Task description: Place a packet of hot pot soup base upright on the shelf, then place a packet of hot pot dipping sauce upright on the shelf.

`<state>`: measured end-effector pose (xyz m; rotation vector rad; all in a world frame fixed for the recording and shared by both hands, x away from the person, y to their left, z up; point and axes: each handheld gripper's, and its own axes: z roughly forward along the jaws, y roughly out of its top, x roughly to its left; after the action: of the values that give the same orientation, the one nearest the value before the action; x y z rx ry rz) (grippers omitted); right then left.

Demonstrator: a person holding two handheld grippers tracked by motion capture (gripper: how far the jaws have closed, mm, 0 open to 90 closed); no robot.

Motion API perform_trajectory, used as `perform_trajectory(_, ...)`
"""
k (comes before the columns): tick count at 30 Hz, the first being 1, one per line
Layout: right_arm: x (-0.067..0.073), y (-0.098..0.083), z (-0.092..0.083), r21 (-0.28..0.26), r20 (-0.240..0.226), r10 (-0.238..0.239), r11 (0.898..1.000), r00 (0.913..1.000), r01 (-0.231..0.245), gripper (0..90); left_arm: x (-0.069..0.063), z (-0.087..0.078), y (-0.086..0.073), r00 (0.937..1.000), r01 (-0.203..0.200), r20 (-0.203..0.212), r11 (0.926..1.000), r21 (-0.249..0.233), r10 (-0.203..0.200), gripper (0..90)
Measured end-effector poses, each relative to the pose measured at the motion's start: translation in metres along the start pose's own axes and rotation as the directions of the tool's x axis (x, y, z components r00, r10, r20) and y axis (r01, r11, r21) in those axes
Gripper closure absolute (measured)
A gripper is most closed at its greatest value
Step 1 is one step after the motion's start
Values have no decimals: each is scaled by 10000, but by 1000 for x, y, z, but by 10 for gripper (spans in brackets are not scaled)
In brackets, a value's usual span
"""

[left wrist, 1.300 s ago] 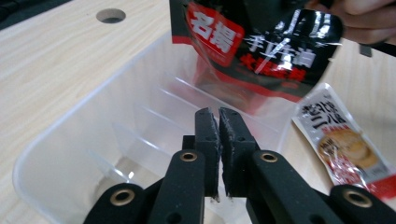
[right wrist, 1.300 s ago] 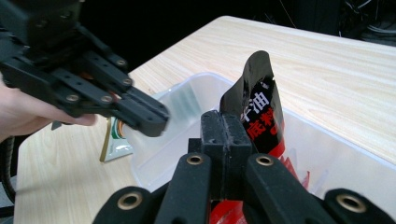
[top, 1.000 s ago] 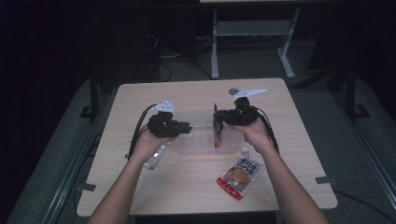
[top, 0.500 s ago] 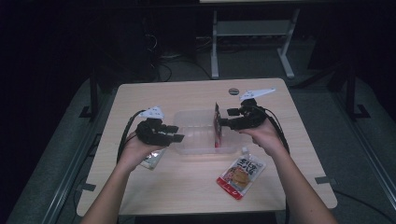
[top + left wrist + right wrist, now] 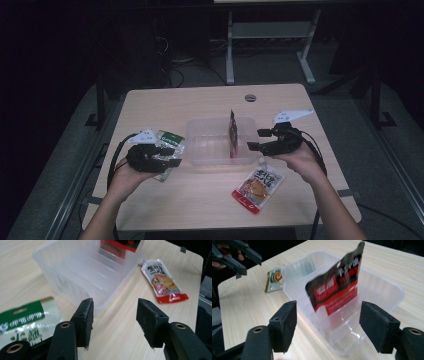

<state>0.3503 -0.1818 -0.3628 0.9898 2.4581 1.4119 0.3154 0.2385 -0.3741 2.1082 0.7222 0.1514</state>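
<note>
A red-and-black snack pouch [image 5: 336,291] stands on edge in the right end of a clear plastic slotted bin [image 5: 210,134] at the middle of a pale wooden table [image 5: 200,105], its long axis upright and leaning slightly, its top edge pointing up and its broad printed face toward the right gripper [image 5: 256,140]. That gripper's jaws have just been opening and now stand spread just beside the bin's right end, nothing pinched between them. The left gripper [image 5: 176,157], its jaws likewise just opened and empty, hovers off the bin's left end over a green-and-silver packet [image 5: 25,320], which it partly covers in the high view. A second red pouch [image 5: 257,186] lies flat on the table in front of the bin. The standing pouch's lettering is blurred in the right gripper view, and its upper part is cut off in the left gripper view.
</note>
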Motion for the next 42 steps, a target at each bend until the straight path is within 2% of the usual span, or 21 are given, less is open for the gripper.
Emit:
perform_trajectory(5, 6, -18, -11, -95, 141, -240, 9997, 9996, 242, 299, -6, -8, -17, 9999, 151, -76, 9999, 78, -150, 466)
perform_trajectory(12, 10, -42, -23, 55, 315, -186, 9998, 9993, 184, 299, -14, -11, -42, 9990, 399, -215, 9988, 296, -393, 466)
perform_trajectory(18, 7, -64, -29, 325, 358, 92, 9994, 9993, -103, 305, -21, -11, -56, 9977, 632, -252, 9974, 355, -624, 448)
perform_trajectory(21, 5, -75, -31, 519, 471, 93, 9986, 9988, -118, 338, -26, -7, -62, 9985, 523, -162, 9975, 475, -515, 439)
perform_trajectory(22, 4, -79, -32, 589, 531, 168, 9981, 9984, -200, 371, -29, -5, -63, 9987, 495, -120, 9971, 577, -489, 439)
perform_trajectory(25, 0, -88, -35, 841, 784, 187, 9961, 9967, -253, 564, -33, 2, -64, 9996, 273, 0, 9960, 856, -274, 439)
perform_trajectory(28, -7, -98, -33, 1153, 774, 371, 9923, 9963, -459, 790, -36, 9, -63, 9997, 151, 173, 9948, 1008, -169, 437)
perform_trajectory(30, -11, -103, -31, 1475, 684, 413, 9877, 9968, -510, 887, -39, 13, -63, 9996, -150, 255, 9935, 1128, 122, 436)
perform_trajectory(33, -12, -107, -29, 1771, 596, 365, 9831, 9976, -465, 897, -40, 17, -63, 9992, -227, 345, 9923, 1214, 186, 428)
perform_trajectory(36, -16, -108, -26, 1946, 790, 197, 9803, 9967, -348, 897, -39, 18, -63, 9992, -200, 373, 9925, 1202, 156, 424)
perform_trajectory(39, -21, -109, -21, 2097, 972, 64, 9774, 9952, -268, 897, -39, 20, -64, 9982, -423, 464, 9910, 1269, 366, 418)
perform_trajectory(42, -24, -109, -16, 2190, 1249, 128, 9749, 9921, -401, 897, -42, 23, -64, 9980, -343, 568, 9916, 1249, 274, 413)
